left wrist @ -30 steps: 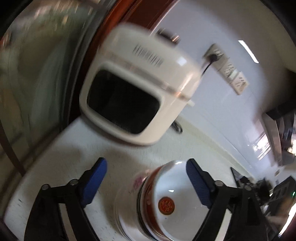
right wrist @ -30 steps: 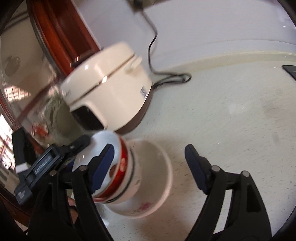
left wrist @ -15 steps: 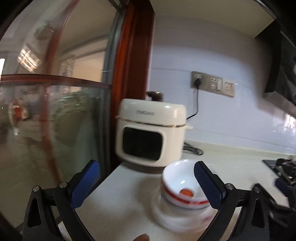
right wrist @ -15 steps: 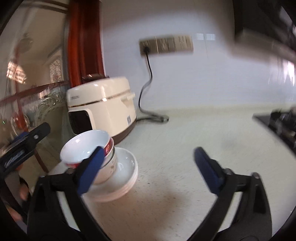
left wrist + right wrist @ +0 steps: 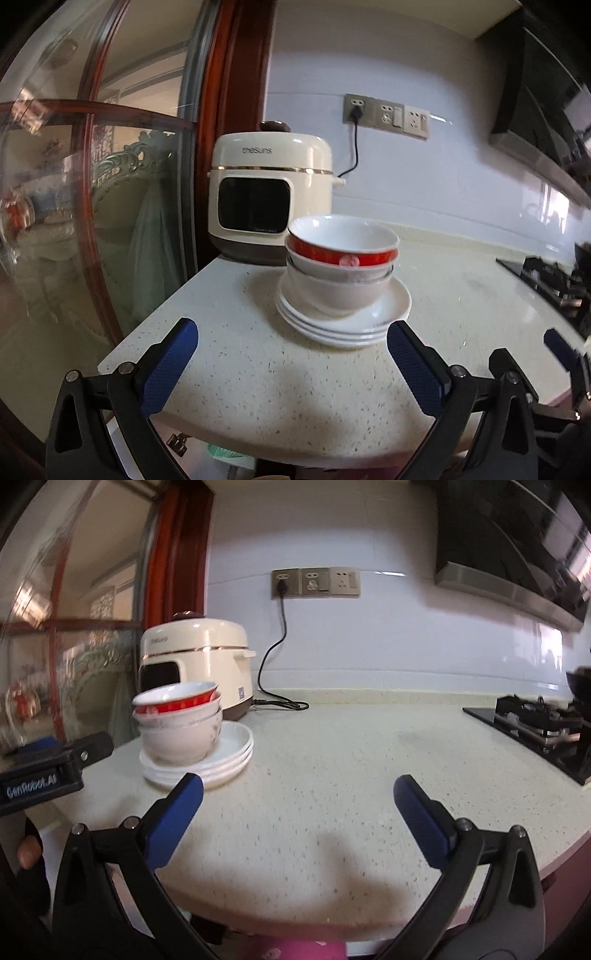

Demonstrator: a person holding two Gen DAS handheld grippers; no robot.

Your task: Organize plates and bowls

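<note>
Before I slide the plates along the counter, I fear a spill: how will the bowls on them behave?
The bowls look glazed, so probably slippery. They sit off-centre on the plates and lean slightly, so a jerk might tip them. Likely fragile.

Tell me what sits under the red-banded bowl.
The red-banded bowl nests in more white bowls, at least two, standing on stacked white plates on the counter. The bowls' insides and the plates' centres are covered.
</note>
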